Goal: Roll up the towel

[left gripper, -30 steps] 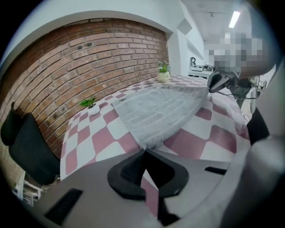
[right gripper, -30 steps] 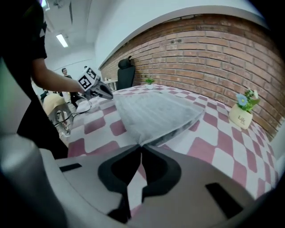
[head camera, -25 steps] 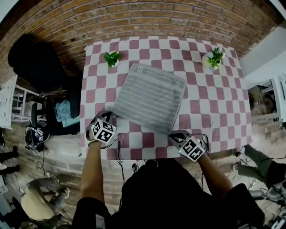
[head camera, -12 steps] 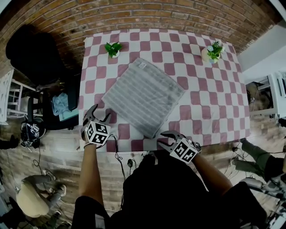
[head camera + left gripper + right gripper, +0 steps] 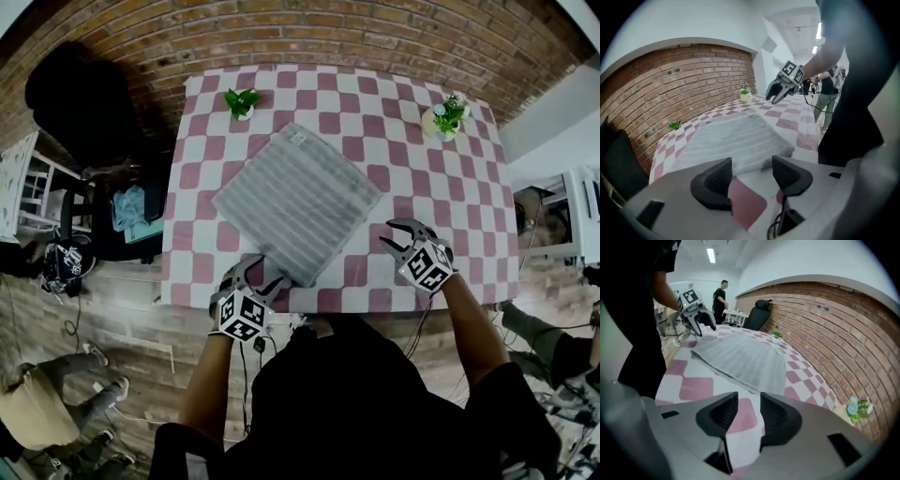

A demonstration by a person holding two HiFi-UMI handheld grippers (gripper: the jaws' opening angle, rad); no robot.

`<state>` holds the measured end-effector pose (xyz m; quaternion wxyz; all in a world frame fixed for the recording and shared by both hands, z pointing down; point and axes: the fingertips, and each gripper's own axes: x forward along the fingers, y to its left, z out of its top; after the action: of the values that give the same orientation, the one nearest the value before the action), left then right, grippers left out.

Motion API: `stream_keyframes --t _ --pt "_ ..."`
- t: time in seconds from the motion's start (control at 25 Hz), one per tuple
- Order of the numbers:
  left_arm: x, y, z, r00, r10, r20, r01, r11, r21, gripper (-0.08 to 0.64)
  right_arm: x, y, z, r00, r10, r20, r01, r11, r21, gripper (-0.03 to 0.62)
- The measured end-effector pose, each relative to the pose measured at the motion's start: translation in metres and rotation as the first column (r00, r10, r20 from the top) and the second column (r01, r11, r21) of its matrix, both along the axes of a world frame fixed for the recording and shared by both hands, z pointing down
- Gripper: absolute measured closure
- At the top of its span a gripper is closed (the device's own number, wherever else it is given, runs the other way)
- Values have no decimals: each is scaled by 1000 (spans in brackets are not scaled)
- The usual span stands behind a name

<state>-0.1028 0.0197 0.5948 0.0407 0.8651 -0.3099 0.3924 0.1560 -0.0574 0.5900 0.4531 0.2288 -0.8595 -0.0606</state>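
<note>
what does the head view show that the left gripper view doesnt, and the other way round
Head view only: the left gripper's marker cube and the left arm behind it. Left gripper view only: its closing jaws from inside, just tablecloth between them, and ceiling lights. Both: the flat towel, green plant, flower pot, brick wall, and the right gripper, jaws opening, empty.

Table [image 5: 450,202], covered in a pink-and-white checked cloth. On it:
- one grey striped towel [image 5: 298,202], spread flat, set diagonally, nearest corner close to the front edge
- one green potted plant [image 5: 242,101], far left
- one flowering potted plant [image 5: 447,117], far right corner
</note>
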Motion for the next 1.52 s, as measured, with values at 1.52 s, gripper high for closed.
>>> stream_keyframes --t 1.52 --pt "79 31 50 966 -202 164 241 931 -273 487 20 -99 74 301 -831 -467 831 469 -299 528"
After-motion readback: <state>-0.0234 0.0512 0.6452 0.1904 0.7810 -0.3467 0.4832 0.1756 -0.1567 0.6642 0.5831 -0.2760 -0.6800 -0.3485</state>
